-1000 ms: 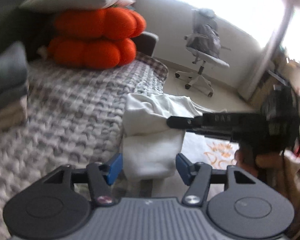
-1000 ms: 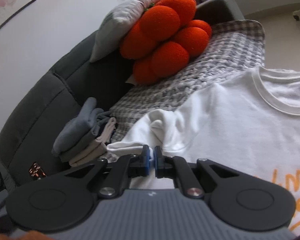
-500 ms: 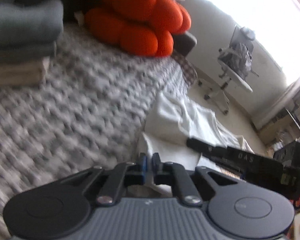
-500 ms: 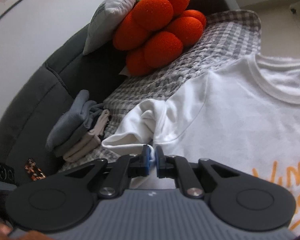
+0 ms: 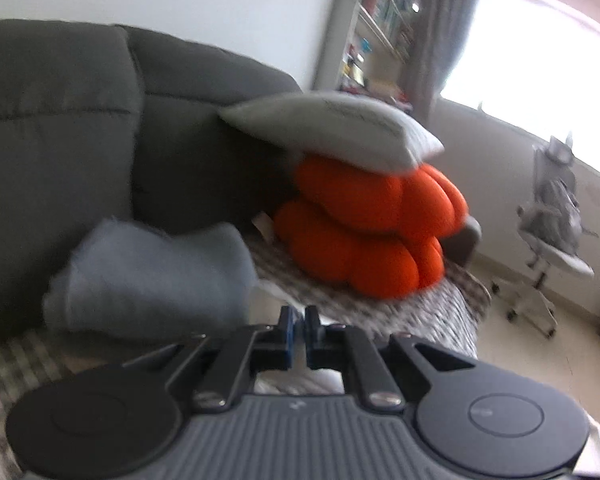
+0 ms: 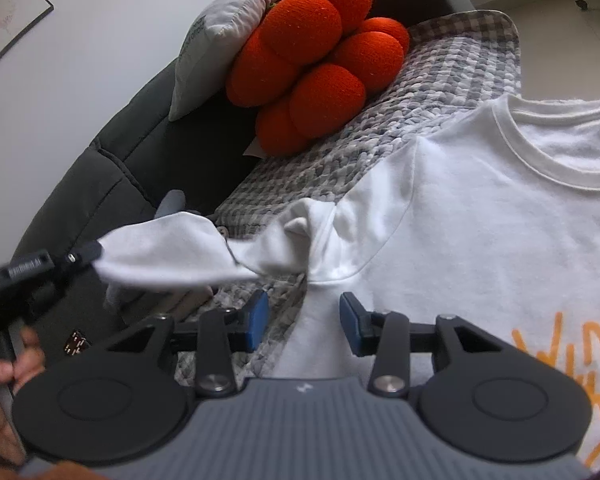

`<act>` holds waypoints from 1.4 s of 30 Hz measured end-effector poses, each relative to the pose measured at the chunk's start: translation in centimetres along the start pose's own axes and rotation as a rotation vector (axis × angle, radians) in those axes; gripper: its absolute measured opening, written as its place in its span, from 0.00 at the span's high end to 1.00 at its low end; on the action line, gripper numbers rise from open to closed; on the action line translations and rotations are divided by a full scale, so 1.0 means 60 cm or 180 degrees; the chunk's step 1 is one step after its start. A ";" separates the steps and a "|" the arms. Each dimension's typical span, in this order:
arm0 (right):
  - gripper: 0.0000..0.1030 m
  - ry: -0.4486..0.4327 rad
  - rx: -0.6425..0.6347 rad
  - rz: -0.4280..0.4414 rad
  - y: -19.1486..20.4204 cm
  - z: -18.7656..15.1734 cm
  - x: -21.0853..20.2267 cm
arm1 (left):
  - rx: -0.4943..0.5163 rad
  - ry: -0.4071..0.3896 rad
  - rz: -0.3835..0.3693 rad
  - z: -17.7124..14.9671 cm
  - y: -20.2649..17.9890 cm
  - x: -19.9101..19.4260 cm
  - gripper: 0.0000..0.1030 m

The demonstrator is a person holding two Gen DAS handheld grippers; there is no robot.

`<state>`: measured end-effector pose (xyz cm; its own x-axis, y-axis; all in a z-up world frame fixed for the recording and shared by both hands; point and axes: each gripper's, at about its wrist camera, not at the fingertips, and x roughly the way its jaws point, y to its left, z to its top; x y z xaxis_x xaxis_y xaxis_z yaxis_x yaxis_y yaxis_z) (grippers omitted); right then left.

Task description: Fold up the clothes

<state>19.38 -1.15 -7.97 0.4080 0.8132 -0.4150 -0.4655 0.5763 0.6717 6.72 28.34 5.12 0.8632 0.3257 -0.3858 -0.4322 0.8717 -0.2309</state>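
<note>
We see a white T-shirt [image 6: 480,220] with orange lettering lying face up on a grey checked blanket [image 6: 440,80] that covers the seat of a dark grey sofa [image 5: 60,120]; in the right wrist view the shirt fills the area from 1 to 5 o'clock, its collar toward 2 o'clock.

Our left tool [image 5: 296,332] has its jaws together, clamped on the shirt's sleeve [image 6: 168,252]. In the right wrist view that tool [image 6: 94,250] comes in from 9 o'clock, held by a hand [image 6: 0,372], and the sleeve stretches out from the shoulder seam toward it, lifted off the blanket.

Our right tool [image 6: 302,320] sits at 6 o'clock of its own view. Its jaws are opening: the blue pads [image 6: 350,322] stand apart, with a ridge of white shirt fabric below the armpit rising between them, and neither pad presses on it.

In the left wrist view, a folded grey garment [image 5: 152,272] lies at 9 o'clock against the sofa back. An orange lobed cushion [image 5: 368,232] sits at 1 o'clock with a grey pillow [image 5: 340,128] resting on top. An office chair [image 5: 552,240] stands at 3 o'clock on the floor.
</note>
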 end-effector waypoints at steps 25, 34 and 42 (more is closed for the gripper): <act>0.53 -0.0003 0.0001 -0.0025 -0.003 0.000 0.001 | 0.0082 0.1077 -0.0243 -0.080 -0.039 0.141 0.65; 0.53 -0.0002 -0.0004 -0.0030 -0.004 -0.001 0.002 | -0.0504 0.1395 -0.0235 -0.101 -0.043 0.250 0.65; 0.52 -0.0003 -0.0013 -0.0037 -0.003 -0.002 0.003 | -0.0854 0.1239 -0.0318 -0.110 -0.053 0.273 0.66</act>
<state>19.46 -1.09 -8.24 0.4141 0.8064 -0.4223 -0.4639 0.5861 0.6643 20.49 28.50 -6.33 0.7641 0.0394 -0.6439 -0.4485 0.7498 -0.4864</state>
